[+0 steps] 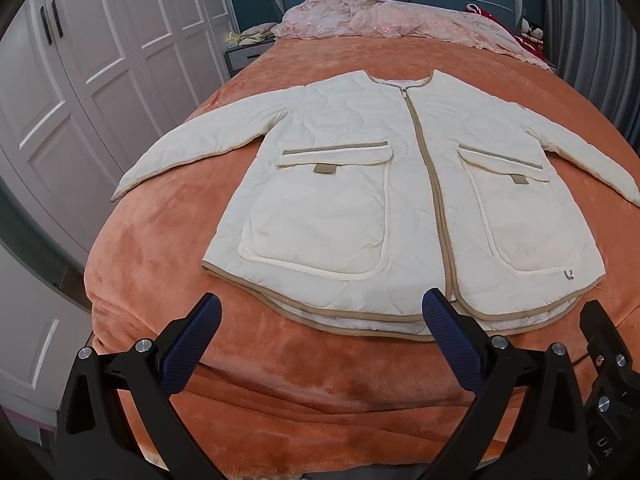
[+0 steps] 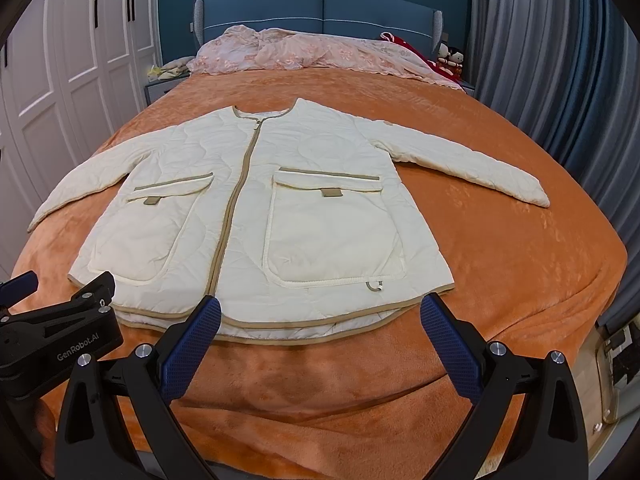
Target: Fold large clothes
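A plush orange blanket (image 2: 500,280) covers the bed and carries everything. Nearest, the left gripper (image 1: 320,316) and the right gripper (image 2: 320,316) hover over the foot of the bed, both spread wide and gripping nothing, fingertips just short of the hem. Beyond them the cream quilted zip-front jacket with tan trim (image 2: 256,216) lies flat, face up, zipped, both sleeves splayed outward, collar toward the blue padded headboard (image 2: 320,12), where a crumpled pink floral quilt (image 2: 304,54) sits. Folding looks not yet begun; the next move probably calls for pinching a sleeve or side edge and carrying it across the body.
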`<state>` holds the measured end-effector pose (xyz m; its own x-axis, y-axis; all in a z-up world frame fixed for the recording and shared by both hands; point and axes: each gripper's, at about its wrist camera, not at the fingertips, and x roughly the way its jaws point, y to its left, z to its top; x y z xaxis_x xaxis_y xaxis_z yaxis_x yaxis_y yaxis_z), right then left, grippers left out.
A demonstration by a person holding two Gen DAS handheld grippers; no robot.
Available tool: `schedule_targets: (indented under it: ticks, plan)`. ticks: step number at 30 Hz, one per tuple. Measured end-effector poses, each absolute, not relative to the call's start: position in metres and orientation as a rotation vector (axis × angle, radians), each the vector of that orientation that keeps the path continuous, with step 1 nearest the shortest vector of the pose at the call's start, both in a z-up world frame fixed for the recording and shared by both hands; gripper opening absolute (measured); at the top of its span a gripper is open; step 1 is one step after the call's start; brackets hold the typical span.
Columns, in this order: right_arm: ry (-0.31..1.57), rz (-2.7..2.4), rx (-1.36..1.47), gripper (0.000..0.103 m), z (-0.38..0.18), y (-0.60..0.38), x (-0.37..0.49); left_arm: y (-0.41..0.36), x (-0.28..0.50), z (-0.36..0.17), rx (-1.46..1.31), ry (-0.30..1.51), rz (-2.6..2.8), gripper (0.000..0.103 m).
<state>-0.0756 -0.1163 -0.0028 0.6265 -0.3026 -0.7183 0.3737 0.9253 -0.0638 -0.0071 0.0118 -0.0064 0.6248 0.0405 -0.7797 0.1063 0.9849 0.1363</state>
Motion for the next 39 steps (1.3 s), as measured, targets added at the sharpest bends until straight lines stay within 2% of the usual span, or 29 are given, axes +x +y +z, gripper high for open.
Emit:
schedule_targets:
  ticks: [39]
  plan:
    - [0.805, -0.389, 0.086, 0.098, -0.0034, -0.1129, -0.0754, 0.0144, -0.0114, -0.0108, 0.172, 0.905, -0.035, 0.098]
